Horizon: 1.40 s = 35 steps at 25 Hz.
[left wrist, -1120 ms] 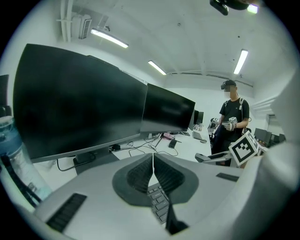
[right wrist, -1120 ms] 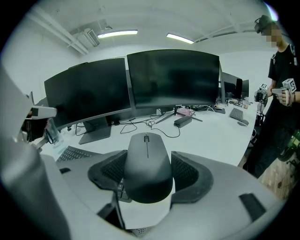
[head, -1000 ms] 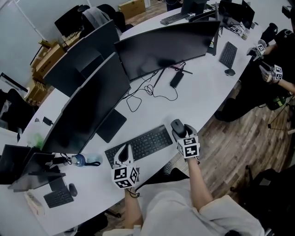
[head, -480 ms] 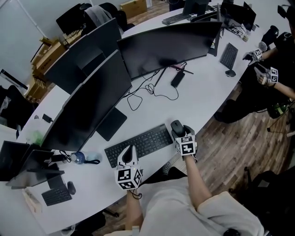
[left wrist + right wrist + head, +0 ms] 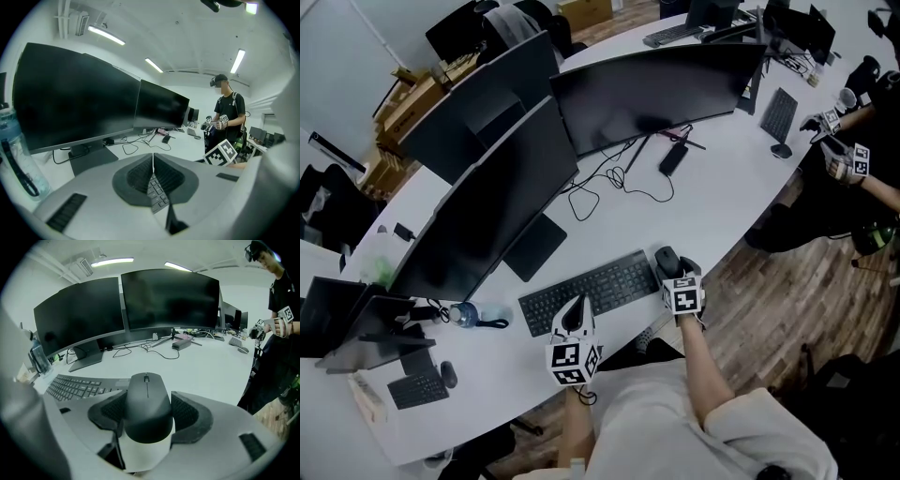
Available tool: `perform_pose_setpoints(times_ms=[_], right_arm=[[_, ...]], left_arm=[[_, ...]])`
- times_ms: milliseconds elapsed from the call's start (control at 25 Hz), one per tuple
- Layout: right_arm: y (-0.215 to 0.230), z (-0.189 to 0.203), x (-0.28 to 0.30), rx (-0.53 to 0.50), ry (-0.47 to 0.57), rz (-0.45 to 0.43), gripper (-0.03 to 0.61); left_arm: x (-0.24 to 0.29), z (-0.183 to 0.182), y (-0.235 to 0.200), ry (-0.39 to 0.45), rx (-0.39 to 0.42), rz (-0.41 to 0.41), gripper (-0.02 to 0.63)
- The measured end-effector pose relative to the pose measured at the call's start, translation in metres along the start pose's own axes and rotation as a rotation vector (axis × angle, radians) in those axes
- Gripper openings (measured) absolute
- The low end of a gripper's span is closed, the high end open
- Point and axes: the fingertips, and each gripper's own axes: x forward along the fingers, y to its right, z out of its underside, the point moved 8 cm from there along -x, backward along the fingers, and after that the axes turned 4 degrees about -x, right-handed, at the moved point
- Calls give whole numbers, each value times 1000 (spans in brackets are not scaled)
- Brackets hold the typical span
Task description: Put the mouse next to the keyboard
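Nearest, the left gripper [image 5: 578, 307] has its jaws pressed together on nothing, above the front edge of the keyboard [image 5: 591, 291]. Beside it, the right gripper [image 5: 670, 270] is clenched on the dark mouse [image 5: 146, 399], just off the keyboard's right end, low over the white desk [image 5: 722, 197]. Beyond stand two dark monitors [image 5: 656, 89].

**Pale shirt, grey grippers, marker cubes**

The person wears a light, short-sleeved shirt [image 5: 661, 422]. The left gripper [image 5: 578, 305] and right gripper [image 5: 672, 267] have smooth pale grey shells that widen toward the hand. Dark ribbed pads [image 5: 138, 175] line the jaws. Each carries a white cube [image 5: 572, 361] printed with black square markers on every visible face.
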Motion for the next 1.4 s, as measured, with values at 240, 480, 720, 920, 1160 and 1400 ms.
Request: perform_pose_setpoints(times_ms=[240, 480, 720, 920, 1160, 1400], right_arm=[[1, 10, 8, 4, -15, 18, 301], [3, 16, 15, 12, -31, 27, 301], [3, 19, 24, 7, -44, 35, 301], [1, 19, 31, 4, -55, 24, 302], [-1, 20, 34, 0, -67, 32, 302], [-1, 19, 35, -9, -77, 40, 304]], left_arm=[[2, 8, 5, -25, 1, 2, 23], [2, 15, 2, -51, -12, -15, 23], [4, 17, 1, -65, -14, -27, 23], [8, 15, -2, -70, -15, -34, 23], [14, 19, -1, -93, -11, -24, 23], [19, 17, 7, -110, 8, -16, 23]])
